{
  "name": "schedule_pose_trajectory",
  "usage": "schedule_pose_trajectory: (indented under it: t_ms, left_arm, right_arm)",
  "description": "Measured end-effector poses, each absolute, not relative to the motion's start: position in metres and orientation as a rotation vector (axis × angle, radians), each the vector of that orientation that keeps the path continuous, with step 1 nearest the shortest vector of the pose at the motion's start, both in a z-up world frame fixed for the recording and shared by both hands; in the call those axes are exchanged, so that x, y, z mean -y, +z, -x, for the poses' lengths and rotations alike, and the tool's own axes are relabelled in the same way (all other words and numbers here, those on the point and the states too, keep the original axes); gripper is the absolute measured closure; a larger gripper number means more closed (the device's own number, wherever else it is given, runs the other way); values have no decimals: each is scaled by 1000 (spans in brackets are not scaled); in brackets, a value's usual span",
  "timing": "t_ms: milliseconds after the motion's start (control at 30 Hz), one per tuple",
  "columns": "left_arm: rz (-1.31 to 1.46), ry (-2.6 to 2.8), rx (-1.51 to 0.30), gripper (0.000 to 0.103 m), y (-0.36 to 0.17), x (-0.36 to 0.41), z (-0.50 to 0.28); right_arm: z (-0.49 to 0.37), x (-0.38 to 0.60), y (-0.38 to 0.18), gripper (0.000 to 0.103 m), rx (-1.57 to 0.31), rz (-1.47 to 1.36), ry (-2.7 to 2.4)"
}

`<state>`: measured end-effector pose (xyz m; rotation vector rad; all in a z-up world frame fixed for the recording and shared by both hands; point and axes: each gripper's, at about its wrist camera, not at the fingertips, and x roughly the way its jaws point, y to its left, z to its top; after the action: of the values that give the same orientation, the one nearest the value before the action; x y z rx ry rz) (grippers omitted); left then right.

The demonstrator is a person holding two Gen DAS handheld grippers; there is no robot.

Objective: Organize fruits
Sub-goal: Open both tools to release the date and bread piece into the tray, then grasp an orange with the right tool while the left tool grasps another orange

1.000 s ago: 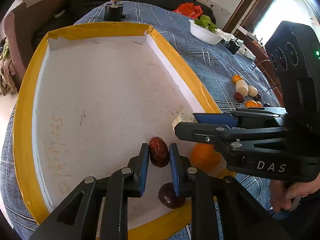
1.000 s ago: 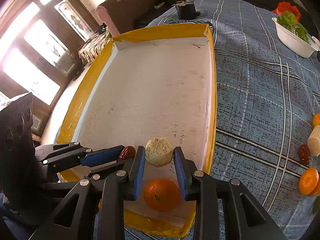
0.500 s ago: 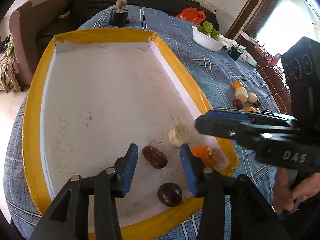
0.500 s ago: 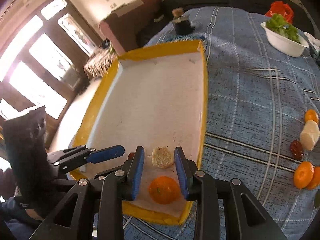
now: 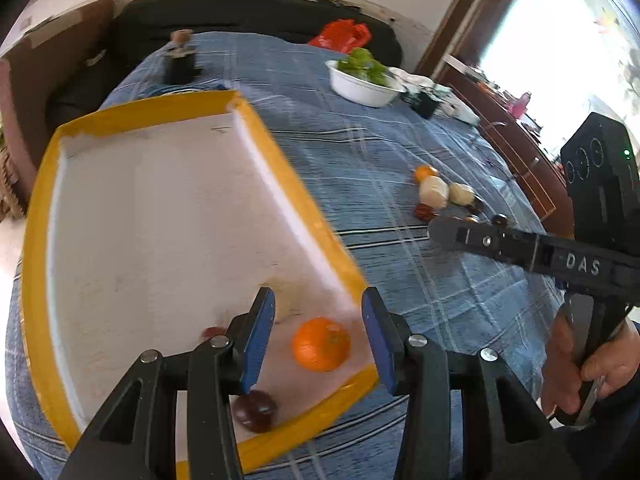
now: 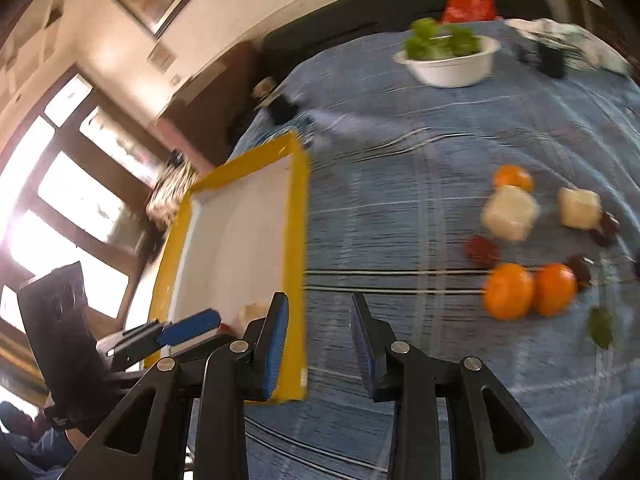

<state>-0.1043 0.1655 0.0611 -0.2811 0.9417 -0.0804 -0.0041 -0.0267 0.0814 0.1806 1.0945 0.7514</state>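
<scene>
Both grippers have swung away from the tray (image 5: 40,240) toward the loose fruit on the tabletop (image 6: 400,140); left gripper (image 5: 318,334) and right gripper (image 6: 318,346) have jaws open, empty. Those two oranges (image 6: 530,290) look light, firm and smooth, so I would grip one across its middle.

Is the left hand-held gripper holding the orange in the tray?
No, the left hand-held gripper is wide open, and the orange just sits on the floor of the tray, touching neither finger.

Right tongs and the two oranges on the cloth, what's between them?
Only bare blue cloth separates the right tongs from the two oranges, seen in the right wrist view.
</scene>
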Motion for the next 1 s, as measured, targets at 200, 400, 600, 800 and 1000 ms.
schedule_pose_trajectory:
  t_ms: [200, 400, 600, 800, 1000]
  left_arm:
    - [240, -160, -946, 59, 65, -131, 91]
    - [216, -229, -971, 59, 60, -96, 76]
    - [202, -273, -993, 59, 53, -69, 63]
    - [201, -292, -1006, 59, 48, -42, 49]
    - [214, -291, -1013, 59, 45, -23, 37]
  right_arm:
    - [-2, 88, 88, 62, -1052, -253, 605]
    - [-11, 154, 80, 62, -1060, -389, 490]
    - [-19, 208, 78, 62, -1072, -389, 367]
    - [-30, 243, 78, 62, -1065, -274, 218]
    - [-45, 261, 66, 62, -1105, -211, 222]
